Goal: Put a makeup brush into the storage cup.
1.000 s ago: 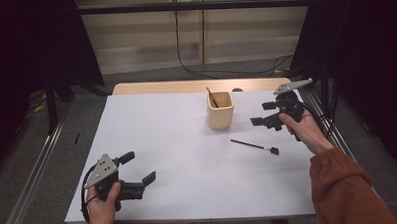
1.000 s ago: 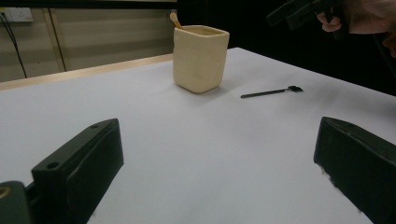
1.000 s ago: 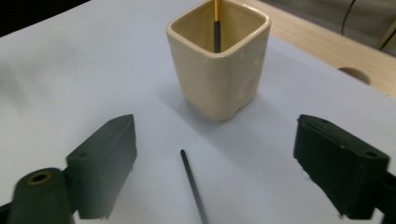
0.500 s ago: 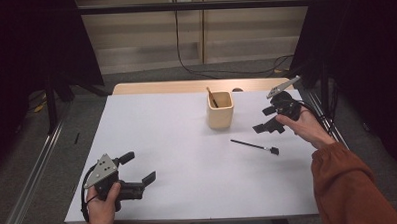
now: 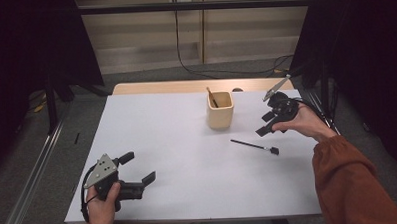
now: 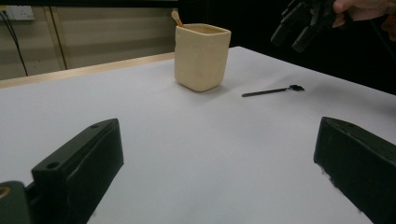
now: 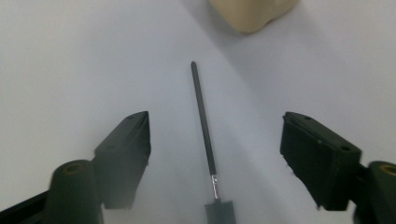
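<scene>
Right gripper (image 5: 268,123) sits at the right of the high view with its jaws spread wide and nothing between them — it hovers over the thin black brush (image 5: 254,146), which lies flat on the white table (image 5: 177,142) just right of center, below the beige cup (image 5: 220,110). Left gripper (image 5: 137,170) at lower left is wide open too, holding nothing. Compared with 1 second ago, the right gripper has tipped downward toward the brush; the left one hasn't budged.
</scene>
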`<state>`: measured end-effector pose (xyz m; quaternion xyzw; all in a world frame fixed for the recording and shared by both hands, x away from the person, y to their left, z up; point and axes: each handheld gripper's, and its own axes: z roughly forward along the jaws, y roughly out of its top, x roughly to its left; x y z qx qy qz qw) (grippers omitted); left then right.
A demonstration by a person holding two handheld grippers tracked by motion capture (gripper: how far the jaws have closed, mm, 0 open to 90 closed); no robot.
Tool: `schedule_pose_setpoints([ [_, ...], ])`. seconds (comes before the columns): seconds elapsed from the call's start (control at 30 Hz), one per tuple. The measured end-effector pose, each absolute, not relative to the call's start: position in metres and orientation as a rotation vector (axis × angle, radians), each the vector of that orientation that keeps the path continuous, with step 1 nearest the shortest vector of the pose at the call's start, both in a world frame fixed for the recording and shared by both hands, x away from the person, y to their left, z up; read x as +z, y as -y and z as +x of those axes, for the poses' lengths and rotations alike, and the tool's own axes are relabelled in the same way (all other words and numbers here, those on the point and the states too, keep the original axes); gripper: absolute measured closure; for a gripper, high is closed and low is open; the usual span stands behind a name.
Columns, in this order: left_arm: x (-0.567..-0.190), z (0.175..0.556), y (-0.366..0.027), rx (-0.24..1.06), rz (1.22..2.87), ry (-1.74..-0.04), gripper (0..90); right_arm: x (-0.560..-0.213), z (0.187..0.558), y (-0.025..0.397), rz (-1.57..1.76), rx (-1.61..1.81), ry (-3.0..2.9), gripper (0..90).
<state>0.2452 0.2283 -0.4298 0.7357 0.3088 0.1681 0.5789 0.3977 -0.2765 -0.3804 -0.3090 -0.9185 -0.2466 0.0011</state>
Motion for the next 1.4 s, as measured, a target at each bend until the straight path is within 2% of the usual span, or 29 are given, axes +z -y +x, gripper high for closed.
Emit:
schedule_pose_setpoints([
  [0.27, -0.43, 0.245, -0.228, 0.395, 1.716, -0.725, 1.4, -0.391, 0.403, 0.274, -0.885, -0.655, 2.864, 50.2],
  [0.6, -0.43, 0.245, -0.228, 0.389, 1.721, -0.722, 1.4, -0.409, 0.404, 0.269, -0.834, -0.477, 2.852, 64.8],
  [0.9, -0.43, 0.245, -0.228, 0.391, 1.723, -0.719, 1.4, -0.423, 0.402, 0.266, -0.794, -0.348, 2.891, 67.6],
  [1.17, -0.43, 0.245, -0.229, 0.392, 1.721, -0.72, 1.4, -0.434, 0.399, 0.263, -0.788, -0.311, 2.9, 75.5],
  [1.4, -0.431, 0.245, -0.229, 0.388, 1.723, -0.723, 1.4, -0.442, 0.399, 0.262, -0.78, -0.274, 2.922, 76.8],
])
